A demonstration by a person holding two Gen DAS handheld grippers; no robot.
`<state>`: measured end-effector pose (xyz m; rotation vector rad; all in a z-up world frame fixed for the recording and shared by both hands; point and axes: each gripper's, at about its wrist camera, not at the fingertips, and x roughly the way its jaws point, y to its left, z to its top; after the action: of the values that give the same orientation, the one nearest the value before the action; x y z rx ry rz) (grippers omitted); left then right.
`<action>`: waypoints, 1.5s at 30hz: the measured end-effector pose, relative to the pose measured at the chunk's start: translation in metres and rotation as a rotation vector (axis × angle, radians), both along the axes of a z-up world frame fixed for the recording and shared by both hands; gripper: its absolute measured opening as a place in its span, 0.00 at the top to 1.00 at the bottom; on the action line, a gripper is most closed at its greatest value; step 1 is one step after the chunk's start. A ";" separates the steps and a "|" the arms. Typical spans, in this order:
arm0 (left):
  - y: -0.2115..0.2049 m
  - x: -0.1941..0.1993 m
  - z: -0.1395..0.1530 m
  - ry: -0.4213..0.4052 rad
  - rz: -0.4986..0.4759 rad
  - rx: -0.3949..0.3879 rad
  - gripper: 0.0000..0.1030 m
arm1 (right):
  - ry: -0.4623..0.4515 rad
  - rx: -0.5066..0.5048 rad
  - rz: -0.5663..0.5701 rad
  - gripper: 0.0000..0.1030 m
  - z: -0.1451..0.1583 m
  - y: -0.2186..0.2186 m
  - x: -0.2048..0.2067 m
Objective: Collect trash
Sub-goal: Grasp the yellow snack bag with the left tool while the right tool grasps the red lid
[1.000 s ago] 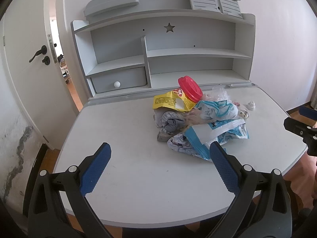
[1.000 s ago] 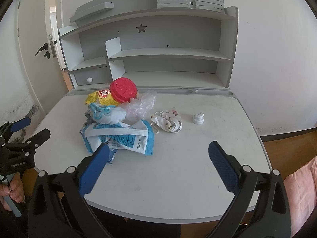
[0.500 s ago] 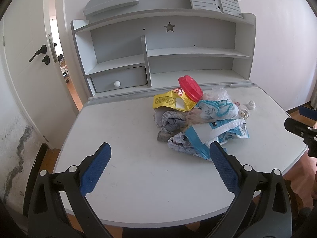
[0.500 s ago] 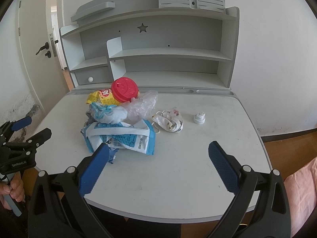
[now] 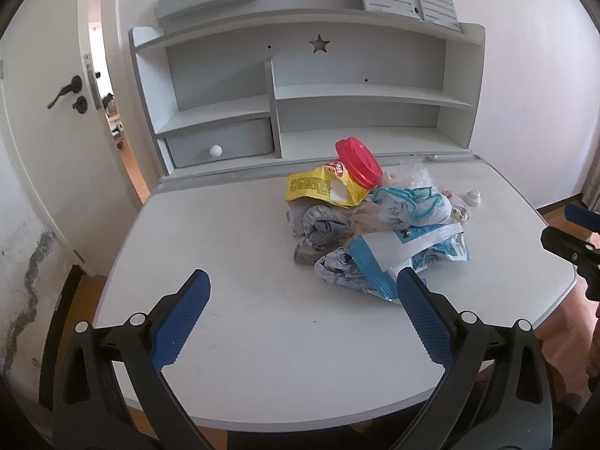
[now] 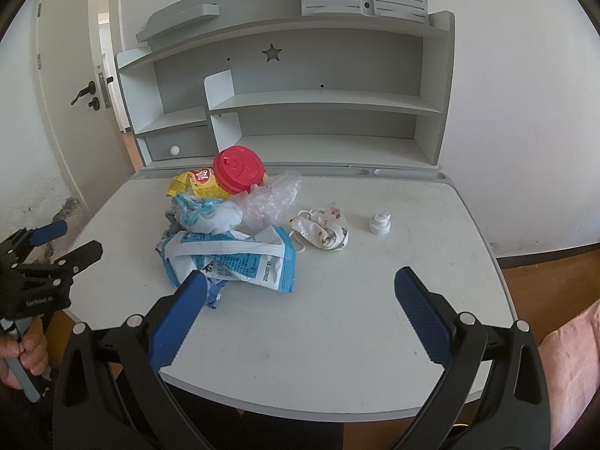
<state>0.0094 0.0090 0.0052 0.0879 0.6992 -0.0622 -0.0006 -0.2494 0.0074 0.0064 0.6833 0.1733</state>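
A heap of trash lies on the white desk point(image 5: 243, 318): a red lid point(image 5: 358, 162) point(image 6: 238, 168), a yellow wrapper point(image 5: 318, 186), a blue-and-white packet point(image 6: 228, 257) point(image 5: 412, 251), a crumpled clear bag point(image 6: 272, 198) and a balled white-and-blue cloth point(image 6: 210, 215). Right of the heap lie a patterned face mask point(image 6: 322, 227) and a small white cap point(image 6: 379, 223). My left gripper point(image 5: 300, 318) stands open above the desk's front, short of the heap. My right gripper point(image 6: 298, 315) is open too, with the packet just beyond its left finger.
A grey shelf unit point(image 6: 322, 101) with a small drawer point(image 5: 221, 142) stands along the desk's back. A white door point(image 5: 48, 112) hangs ajar at the left. A hand point(image 6: 26, 348) holds the left gripper's handle beside the desk's left edge. Wooden floor shows beyond the right edge.
The right wrist view has edged slightly forward and left toward the heap. The left gripper has barely moved. Both stay open.
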 end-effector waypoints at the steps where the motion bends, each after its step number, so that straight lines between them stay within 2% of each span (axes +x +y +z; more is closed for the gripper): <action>1: 0.001 0.004 -0.001 0.009 -0.006 -0.002 0.06 | -0.002 0.003 0.005 0.06 0.000 -0.001 0.000; 4: 0.005 0.022 0.001 0.039 -0.029 -0.029 0.06 | 0.004 0.025 0.009 0.06 0.000 -0.010 0.006; 7: 0.007 0.057 0.009 0.080 -0.063 -0.069 0.06 | 0.026 0.092 0.030 0.06 0.000 -0.022 0.019; 9: 0.002 0.080 0.011 0.096 -0.104 -0.049 0.06 | 0.048 0.155 0.078 0.06 0.004 -0.027 0.034; 12: -0.008 0.120 0.006 0.127 -0.172 -0.010 0.06 | 0.100 0.254 0.197 0.06 0.013 -0.021 0.077; 15: -0.013 0.157 -0.008 0.189 -0.235 -0.010 0.06 | 0.144 0.280 0.279 0.06 0.018 -0.005 0.125; 18: -0.017 0.182 -0.024 0.226 -0.268 0.008 0.06 | 0.258 0.330 0.375 0.06 0.010 0.020 0.190; 21: -0.017 0.199 -0.036 0.252 -0.285 0.004 0.06 | 0.358 0.367 0.407 0.06 -0.006 0.039 0.240; 25: -0.013 0.214 -0.049 0.279 -0.304 -0.025 0.06 | 0.465 0.419 0.421 0.06 -0.028 0.056 0.278; 28: -0.008 0.220 -0.054 0.293 -0.322 -0.071 0.06 | 0.519 0.465 0.429 0.06 -0.042 0.063 0.293; 31: -0.006 0.224 -0.058 0.295 -0.327 -0.083 0.10 | 0.546 0.478 0.435 0.06 -0.052 0.069 0.301; 33: -0.008 0.224 -0.061 0.309 -0.361 -0.090 0.29 | 0.550 0.472 0.431 0.06 -0.055 0.071 0.303; 36: -0.008 0.229 -0.066 0.318 -0.362 -0.100 0.33 | 0.567 0.487 0.422 0.06 -0.058 0.072 0.303; 39: -0.008 0.228 -0.064 0.306 -0.381 -0.121 0.39 | 0.579 0.443 0.398 0.06 -0.060 0.074 0.303; 41: -0.008 0.228 -0.063 0.303 -0.379 -0.124 0.39 | 0.593 0.431 0.388 0.06 -0.064 0.075 0.305; 44: -0.005 0.226 -0.061 0.305 -0.368 -0.135 0.42 | 0.590 0.436 0.386 0.21 -0.064 0.075 0.303; 45: -0.004 0.225 -0.059 0.305 -0.363 -0.139 0.43 | 0.582 0.444 0.375 0.22 -0.062 0.072 0.301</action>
<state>0.2348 0.0049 -0.0539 0.0721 0.9749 -0.4800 0.3004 -0.1777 -0.0543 0.3677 1.2120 0.6995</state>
